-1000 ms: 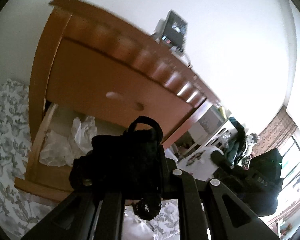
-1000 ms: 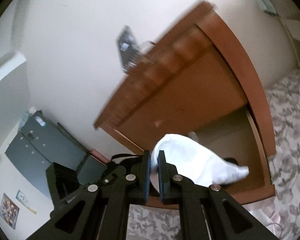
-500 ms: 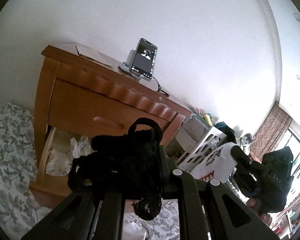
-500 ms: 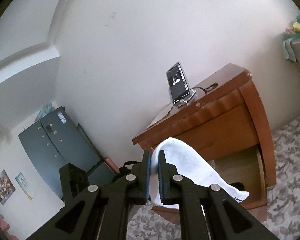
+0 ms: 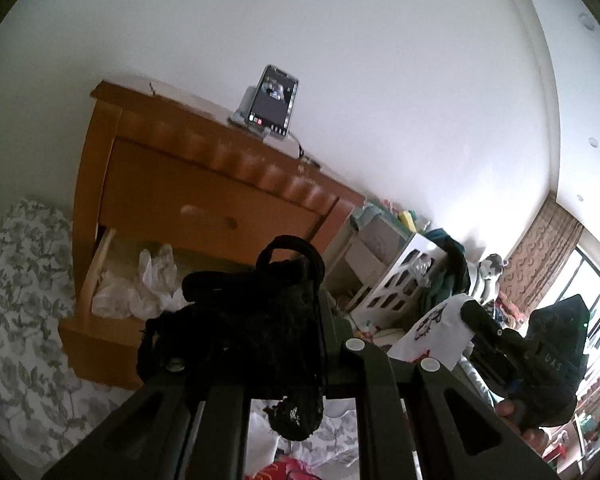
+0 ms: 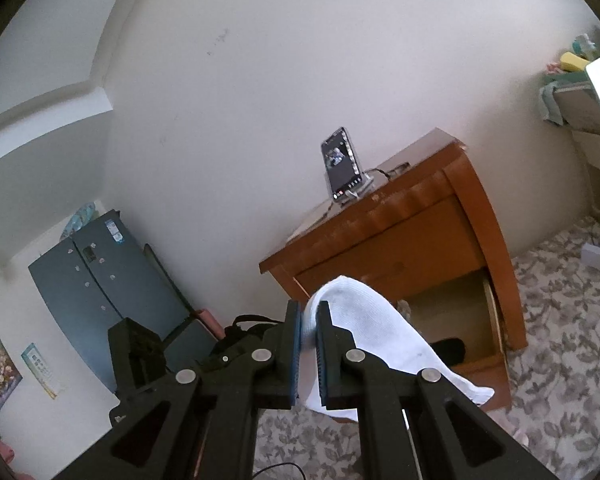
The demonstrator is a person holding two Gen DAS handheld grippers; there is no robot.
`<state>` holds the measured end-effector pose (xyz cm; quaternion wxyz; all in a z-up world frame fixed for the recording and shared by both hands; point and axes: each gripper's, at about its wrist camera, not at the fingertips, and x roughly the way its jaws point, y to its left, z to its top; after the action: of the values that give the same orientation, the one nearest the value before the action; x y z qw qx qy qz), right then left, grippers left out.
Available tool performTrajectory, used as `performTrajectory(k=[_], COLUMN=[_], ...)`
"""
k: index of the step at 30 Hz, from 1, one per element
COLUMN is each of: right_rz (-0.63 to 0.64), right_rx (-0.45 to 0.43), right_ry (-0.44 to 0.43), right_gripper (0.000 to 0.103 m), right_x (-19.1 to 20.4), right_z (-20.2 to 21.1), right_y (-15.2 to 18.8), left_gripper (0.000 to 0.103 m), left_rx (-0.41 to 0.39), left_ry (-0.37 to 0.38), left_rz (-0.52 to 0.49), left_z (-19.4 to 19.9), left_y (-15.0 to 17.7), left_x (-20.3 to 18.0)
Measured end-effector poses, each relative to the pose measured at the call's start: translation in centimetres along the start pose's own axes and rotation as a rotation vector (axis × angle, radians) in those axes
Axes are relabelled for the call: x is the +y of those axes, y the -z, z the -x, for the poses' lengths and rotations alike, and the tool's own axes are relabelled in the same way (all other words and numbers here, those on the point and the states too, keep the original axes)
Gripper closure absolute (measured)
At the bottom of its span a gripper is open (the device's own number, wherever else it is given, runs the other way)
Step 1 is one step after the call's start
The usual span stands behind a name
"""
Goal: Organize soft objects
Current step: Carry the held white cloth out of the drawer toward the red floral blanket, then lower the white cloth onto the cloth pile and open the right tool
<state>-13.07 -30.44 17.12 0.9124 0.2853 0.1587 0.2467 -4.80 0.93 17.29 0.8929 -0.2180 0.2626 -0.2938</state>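
With your left gripper [image 5: 300, 344] clamped on the black lace garment [image 5: 244, 328] and right gripper [image 6: 309, 354] pinching the white sock [image 6: 376, 344], both held short of the nightstand's open drawer [image 5: 96, 332], carry each fully over its rim before releasing.

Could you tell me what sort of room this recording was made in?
Most likely a lived-in bedroom. A wooden nightstand stands against the wall with its lower drawer pulled open, floral bedding lies beside it, and clothes are draped over white furniture near a curtained window.
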Motion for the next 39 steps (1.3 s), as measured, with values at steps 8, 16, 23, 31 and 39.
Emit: performTrajectory(k=[8,16,23,31,39], right_rz=[-0.04,-0.051,-0.069,-0.134,-0.176], right_rx=[0.078,0.131,0.184,0.283,0.335], right_ry=[0.066,0.121,0.158,0.192,0.181], right_gripper=[0.095,0.095,0.095,0.095,0.095], right_x=[-1.2,-1.6,-2.6,-5.3,-8.2], right_z=[-0.2,-0.9,-2.1,-5.5,-9.5], right_y=[2.3,4.0,5.6,8.0,9.6], left_gripper=[0.093,0.093,0.093,0.093,0.093], left_rx=[0.067,0.115,0.161,0.255,0.303], left_ry=[-0.033,-0.055,-0.066,-0.084,-0.086], left_rz=[0.019,0.041,0.053,0.083,0.12], left_z=[-0.2,-0.5,-1.3,-4.1,-7.3], left_y=[2.1,3.8,5.1,7.0,9.0], left_x=[0.3,1.2,1.9,3.1,5.0])
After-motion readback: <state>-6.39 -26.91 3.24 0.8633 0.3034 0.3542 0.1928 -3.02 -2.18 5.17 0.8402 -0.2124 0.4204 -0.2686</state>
